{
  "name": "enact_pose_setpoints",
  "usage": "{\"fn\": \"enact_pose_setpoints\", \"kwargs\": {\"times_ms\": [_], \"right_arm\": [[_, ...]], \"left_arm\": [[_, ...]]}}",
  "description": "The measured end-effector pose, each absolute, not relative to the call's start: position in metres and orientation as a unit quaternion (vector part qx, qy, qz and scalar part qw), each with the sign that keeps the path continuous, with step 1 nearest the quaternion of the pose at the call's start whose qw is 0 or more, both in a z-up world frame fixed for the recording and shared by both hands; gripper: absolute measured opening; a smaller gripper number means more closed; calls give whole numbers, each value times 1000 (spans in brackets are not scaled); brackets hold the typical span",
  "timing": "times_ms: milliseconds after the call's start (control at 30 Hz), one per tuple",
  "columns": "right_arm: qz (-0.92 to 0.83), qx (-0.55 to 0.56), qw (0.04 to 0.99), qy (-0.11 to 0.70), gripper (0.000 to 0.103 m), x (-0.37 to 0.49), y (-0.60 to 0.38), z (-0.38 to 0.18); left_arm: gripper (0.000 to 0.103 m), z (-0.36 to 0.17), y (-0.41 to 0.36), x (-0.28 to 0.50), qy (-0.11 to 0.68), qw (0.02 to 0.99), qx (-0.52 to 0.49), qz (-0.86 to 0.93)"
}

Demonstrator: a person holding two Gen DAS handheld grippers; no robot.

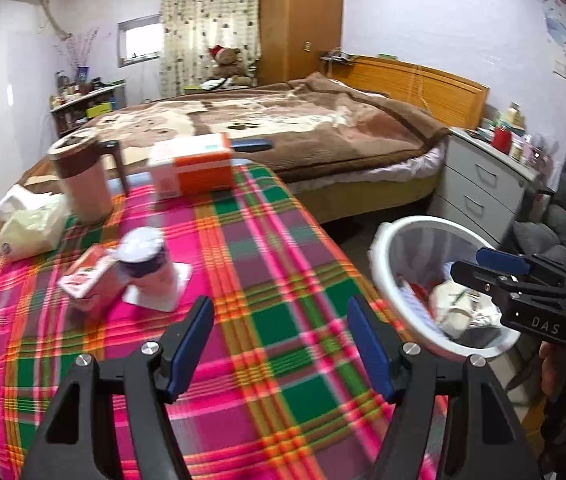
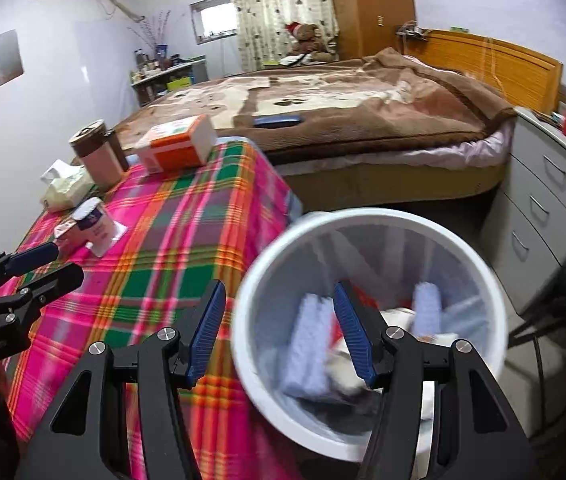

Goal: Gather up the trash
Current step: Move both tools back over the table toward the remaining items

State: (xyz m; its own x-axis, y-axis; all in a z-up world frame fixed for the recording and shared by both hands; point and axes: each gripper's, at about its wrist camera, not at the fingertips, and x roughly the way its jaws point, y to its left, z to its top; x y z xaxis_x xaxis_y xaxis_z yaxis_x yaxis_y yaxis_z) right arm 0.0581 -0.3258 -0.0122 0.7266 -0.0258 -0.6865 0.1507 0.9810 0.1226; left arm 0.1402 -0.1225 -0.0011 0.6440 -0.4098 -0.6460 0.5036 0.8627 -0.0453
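A white trash bin [image 2: 363, 216] stands beside the table and holds crumpled paper and other wrappers. My right gripper [image 2: 279, 292] hangs open over the bin's near left rim with nothing between its blue pads. My left gripper [image 1: 279, 308] is open and empty above the plaid tablecloth [image 1: 283, 248]. Ahead of it to the left stand a small red carton [image 1: 87, 280] and a lidded white cup [image 1: 147, 268] on a white card. The bin [image 1: 383, 264] and the right gripper [image 1: 469, 264] show at the right of the left wrist view. The left gripper [image 2: 67, 262] shows at the left edge of the right wrist view.
At the table's far end are an orange and white box [image 1: 191, 168], a brown lidded mug [image 1: 83, 180] and a tissue pack [image 1: 31, 228]. A bed with a brown blanket [image 1: 283, 120] lies behind. A grey drawer unit [image 1: 479, 184] stands to the right of the bin.
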Motion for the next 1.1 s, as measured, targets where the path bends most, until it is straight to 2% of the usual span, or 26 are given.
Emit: {"fn": "enact_pose_setpoints", "kwargs": {"times_ms": [300,800,1100], "right_arm": [[2,80,928,365,64,86,-288,-11],[71,51,921,379,66,139,-221,-17],[105,42,916,384,66,178,-187,-23]], "left_arm": [[73,-3,-64,167,341,918,46,-196],[74,-20,15,213,360,921,27,-147],[75,-39,23,249,389,901,38,-185]]}}
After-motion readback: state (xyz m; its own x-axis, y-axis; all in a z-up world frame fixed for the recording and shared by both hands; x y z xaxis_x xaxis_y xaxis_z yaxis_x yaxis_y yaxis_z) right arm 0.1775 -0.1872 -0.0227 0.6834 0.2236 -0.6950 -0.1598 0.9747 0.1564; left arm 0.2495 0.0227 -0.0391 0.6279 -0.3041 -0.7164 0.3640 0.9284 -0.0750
